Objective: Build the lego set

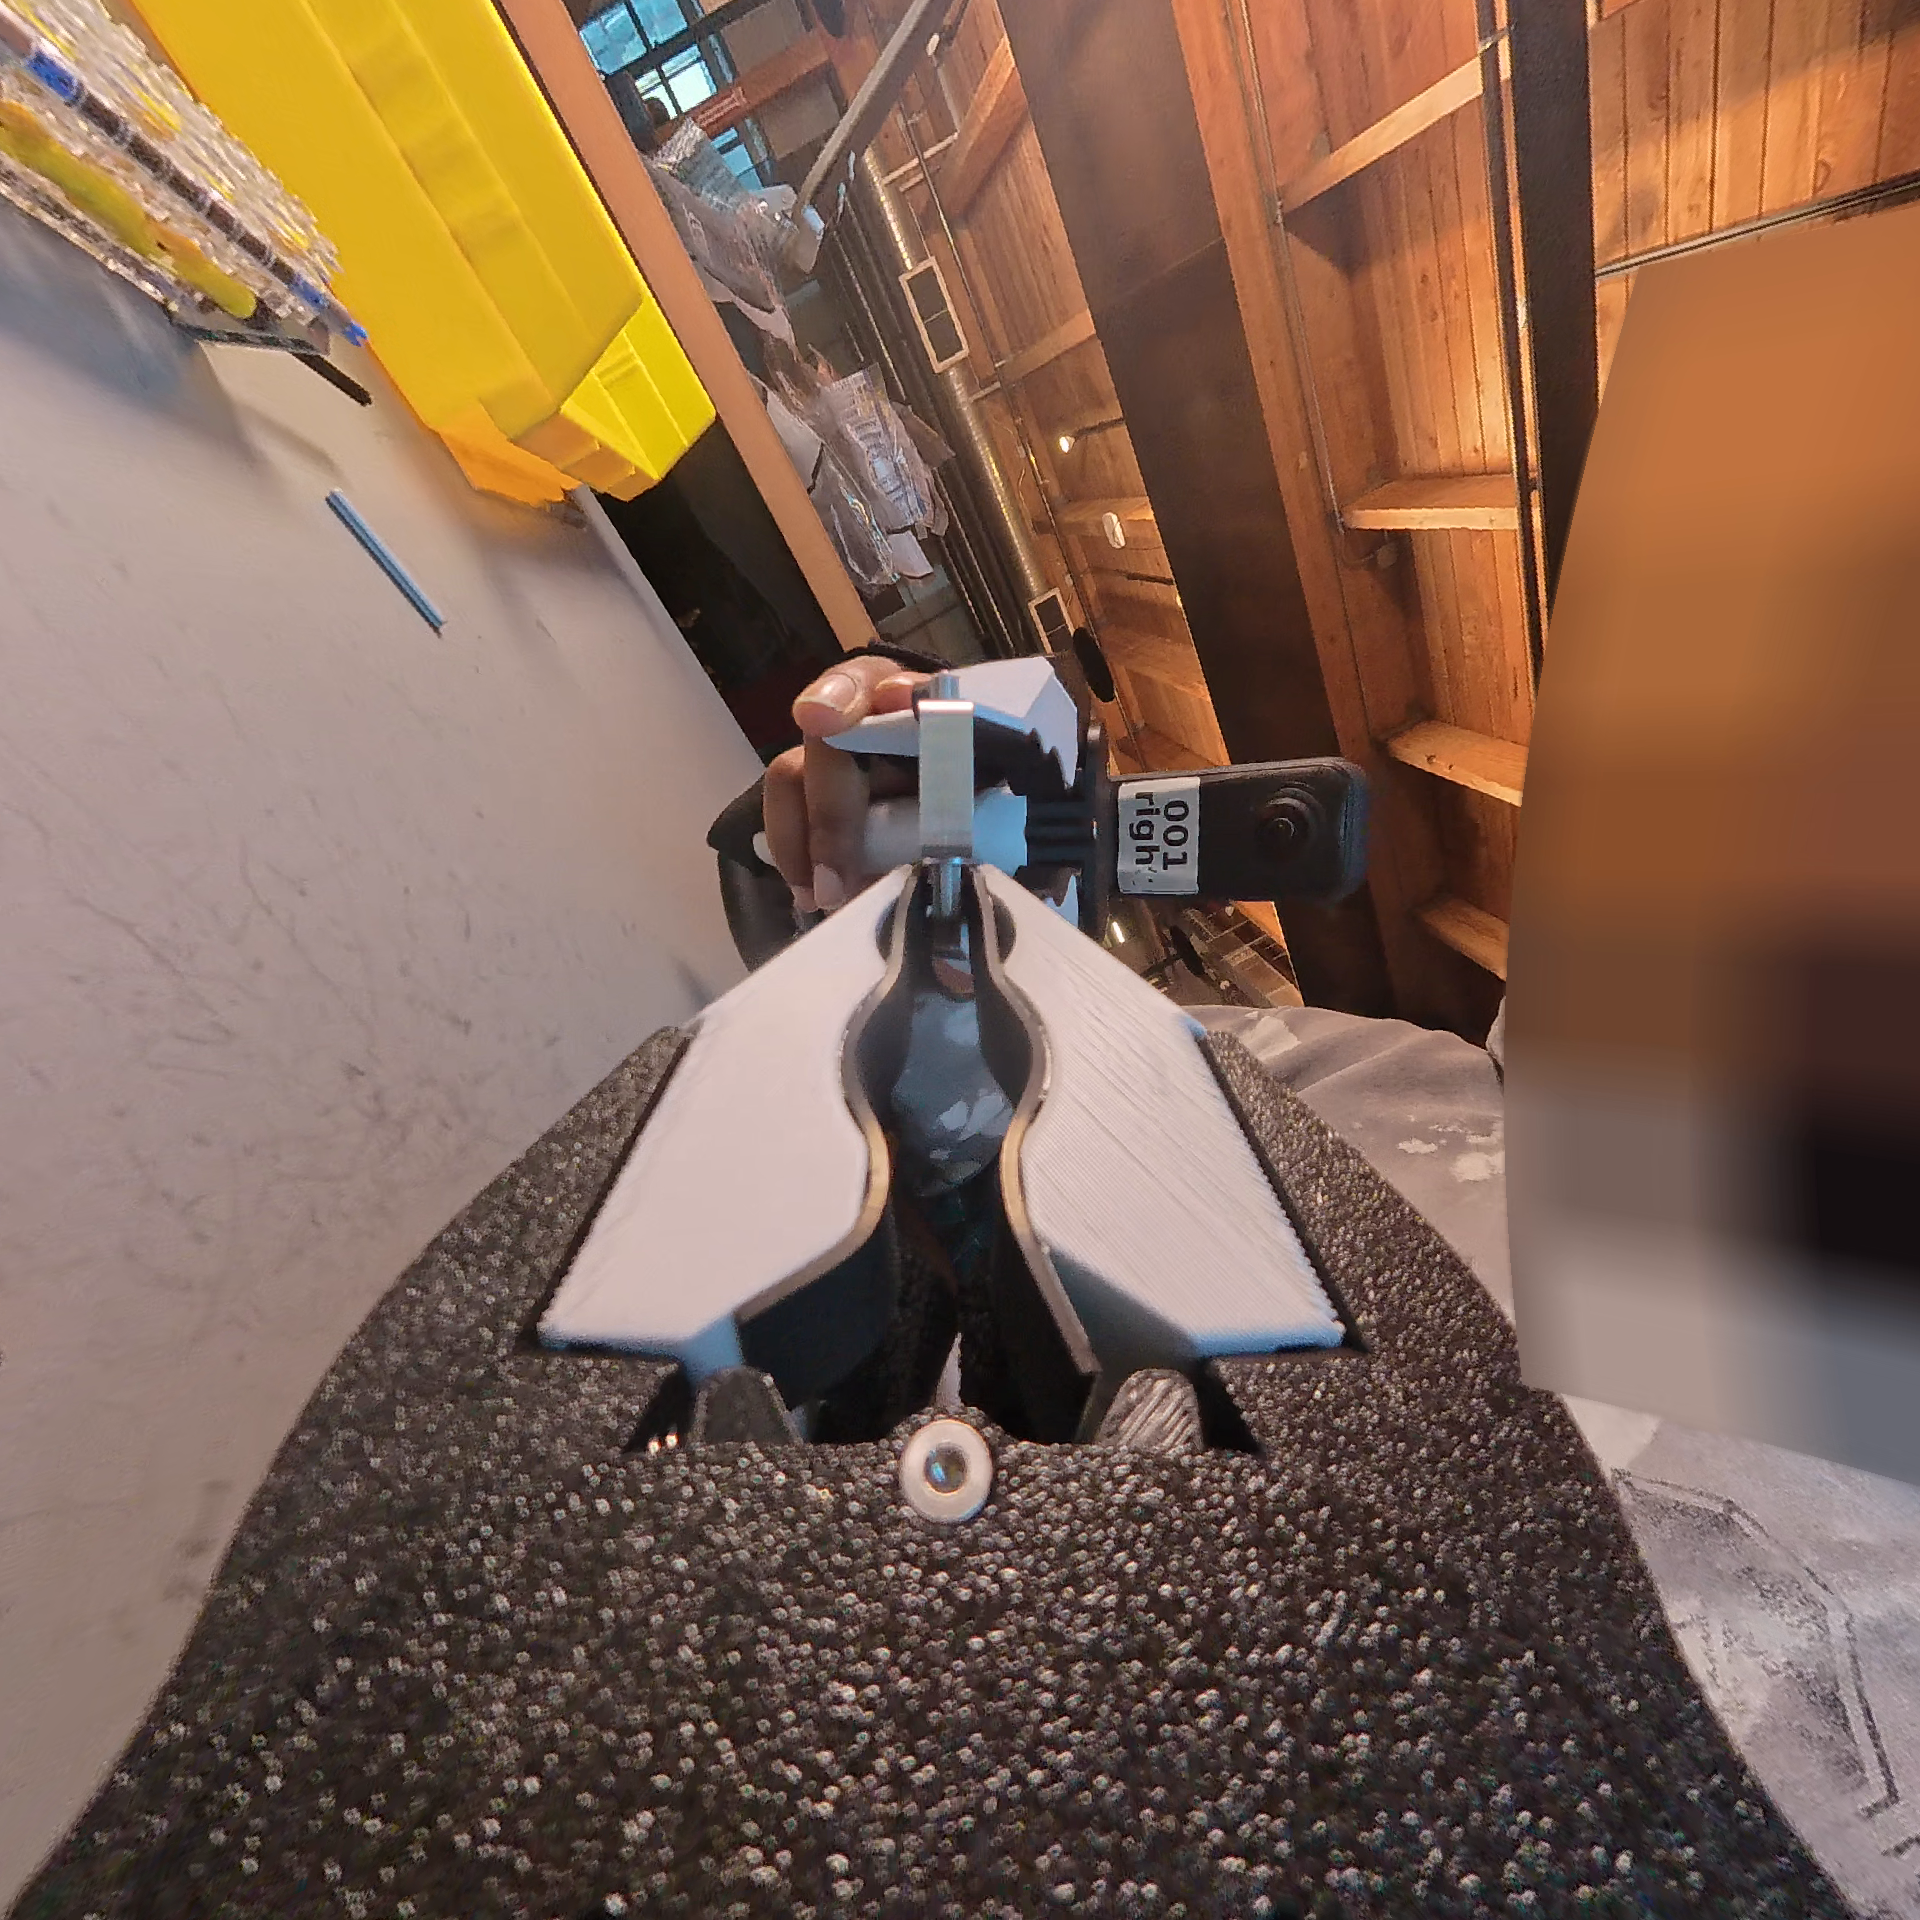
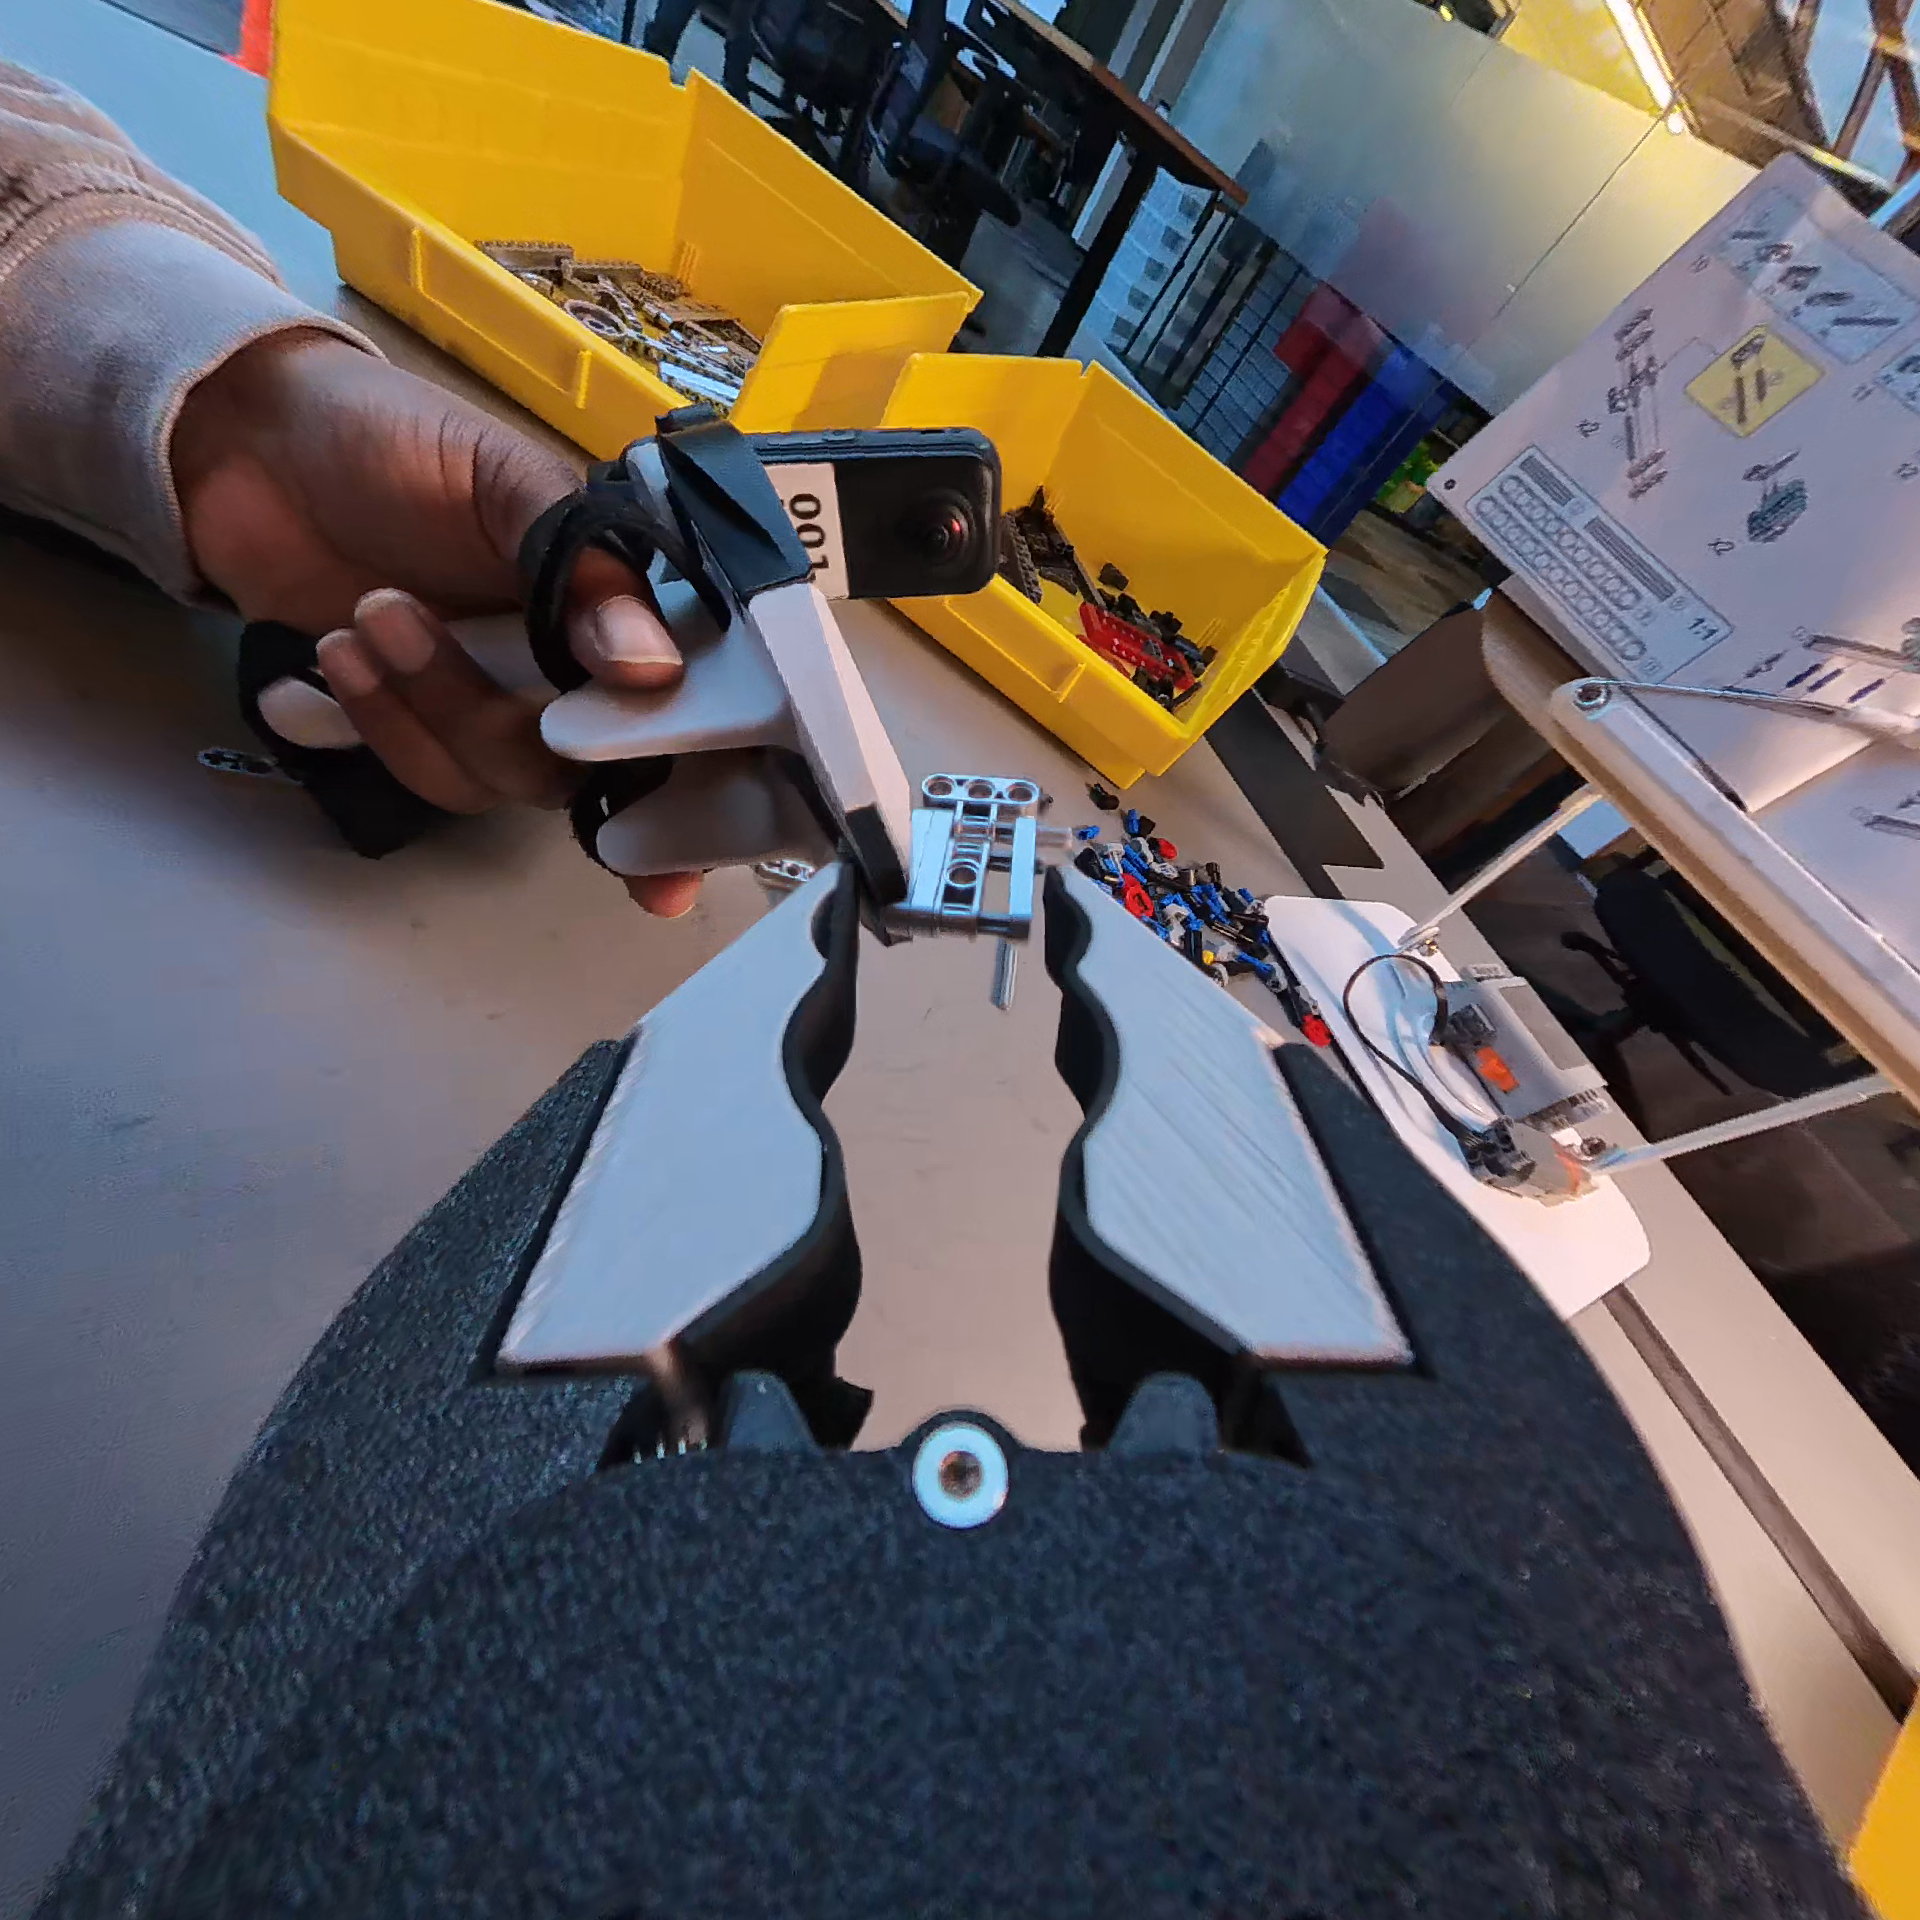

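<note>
A: In the left wrist view, what is gripped?

B: The left gripper (image 1: 940, 896) is seen clamped shut on the near end of a grey beam frame (image 1: 945, 779). The frame is presented edge-on, straight ahead of the fingertips, and its long axis is stood up and down in the picture. The right gripper (image 1: 896, 781) is found just beyond the frame, one white finger at each end of it. A thin blue axle (image 1: 384, 561) is left on the table well to the frame's left.

A: And in the right wrist view?

B: The right gripper (image 2: 951, 894) is spread wide, with nothing held. The frame (image 2: 977, 844) is placed dead ahead, between the two fingertips, with its long axis roughly upright and slightly tilted. Contact with either finger cannot be told. The frame's left edge is pinched by the left gripper (image 2: 878, 862), brought in slantwise from the upper left.

A: Which gripper is nearer?

B: The left, since the frame is already held by it. A loose grey axle (image 2: 1003, 977) is lying just below the frame, and a heap of small pins (image 2: 1174, 904) just to its right.
</note>
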Available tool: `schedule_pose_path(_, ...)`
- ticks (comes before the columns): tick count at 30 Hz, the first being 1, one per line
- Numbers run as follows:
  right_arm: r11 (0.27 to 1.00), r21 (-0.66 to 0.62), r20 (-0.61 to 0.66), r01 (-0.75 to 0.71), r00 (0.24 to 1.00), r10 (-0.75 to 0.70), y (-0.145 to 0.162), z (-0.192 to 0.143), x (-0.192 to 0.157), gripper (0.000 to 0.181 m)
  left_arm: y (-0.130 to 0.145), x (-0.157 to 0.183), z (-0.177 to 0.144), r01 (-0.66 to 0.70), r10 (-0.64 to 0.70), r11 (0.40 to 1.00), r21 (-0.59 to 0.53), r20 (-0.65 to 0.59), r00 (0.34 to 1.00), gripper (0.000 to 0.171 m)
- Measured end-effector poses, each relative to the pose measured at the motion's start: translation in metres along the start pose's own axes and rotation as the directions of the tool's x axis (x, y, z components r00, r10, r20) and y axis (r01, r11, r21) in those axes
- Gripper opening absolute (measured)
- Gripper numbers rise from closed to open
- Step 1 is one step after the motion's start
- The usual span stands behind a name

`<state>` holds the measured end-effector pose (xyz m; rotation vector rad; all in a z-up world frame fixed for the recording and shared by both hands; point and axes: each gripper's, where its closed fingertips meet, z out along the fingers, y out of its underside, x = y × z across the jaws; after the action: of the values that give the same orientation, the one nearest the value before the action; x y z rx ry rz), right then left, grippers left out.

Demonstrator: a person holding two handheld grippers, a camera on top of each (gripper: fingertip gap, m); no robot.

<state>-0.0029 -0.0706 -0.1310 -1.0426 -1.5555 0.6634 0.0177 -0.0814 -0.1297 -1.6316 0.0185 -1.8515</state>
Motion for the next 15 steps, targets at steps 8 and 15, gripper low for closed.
schedule_pose_path(8,1.0,0.008,0.001,-0.002,1.0,0.002,-0.0032,-0.0057,0.0019,0.025,-0.002,0.0056,0.0012,0.012,-0.011,1.0,0.005,-0.037,0.999,0.006)
schedule_pose_path(15,0.999,0.005,-0.017,0.034,0.999,-0.034,-0.0054,-0.0054,0.0025,0.022,-0.0049,0.0075,0.0014,-0.053,0.053,0.998,0.015,-0.005,0.999,0.005)
